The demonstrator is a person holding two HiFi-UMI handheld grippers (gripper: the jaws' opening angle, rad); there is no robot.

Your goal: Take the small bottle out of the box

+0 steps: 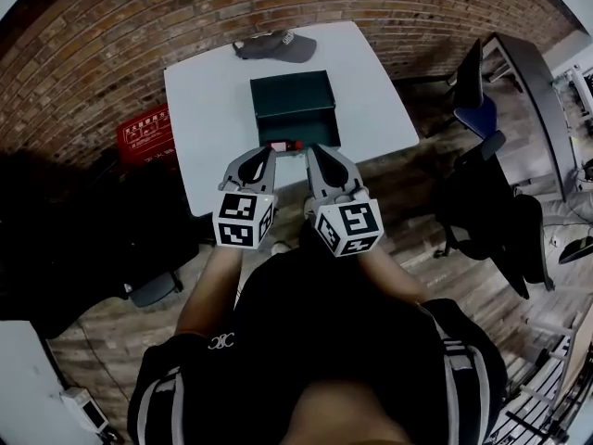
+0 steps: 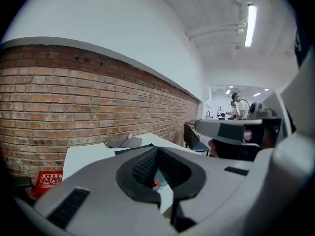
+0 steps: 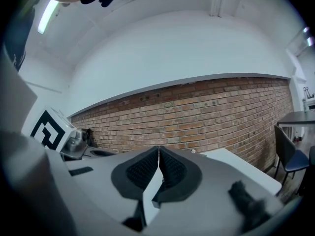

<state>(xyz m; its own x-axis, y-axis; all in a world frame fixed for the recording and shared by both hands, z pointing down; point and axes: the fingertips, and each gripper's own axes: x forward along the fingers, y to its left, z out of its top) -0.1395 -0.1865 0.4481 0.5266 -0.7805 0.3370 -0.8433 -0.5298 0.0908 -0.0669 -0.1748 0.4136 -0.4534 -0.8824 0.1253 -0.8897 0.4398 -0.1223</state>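
Observation:
A dark green box (image 1: 294, 108) stands in the middle of the white table (image 1: 208, 119). At its near edge lies a small object with red on it (image 1: 283, 144), too small to tell whether it is the bottle. My left gripper (image 1: 267, 152) and right gripper (image 1: 312, 149) hover side by side just short of that edge, both shut and holding nothing. In the left gripper view the closed jaws (image 2: 156, 149) hide most of the box (image 2: 129, 150); a red spot (image 2: 156, 183) shows through the gap. The right gripper (image 3: 158, 148) looks over the table (image 3: 236, 163) toward the brick wall.
A grey cap (image 1: 275, 44) lies on the table behind the box. A red crate (image 1: 145, 134) sits on the floor to the left. Dark chairs (image 1: 482, 109) and a desk (image 1: 537, 91) stand to the right. A person (image 2: 241, 106) stands far off.

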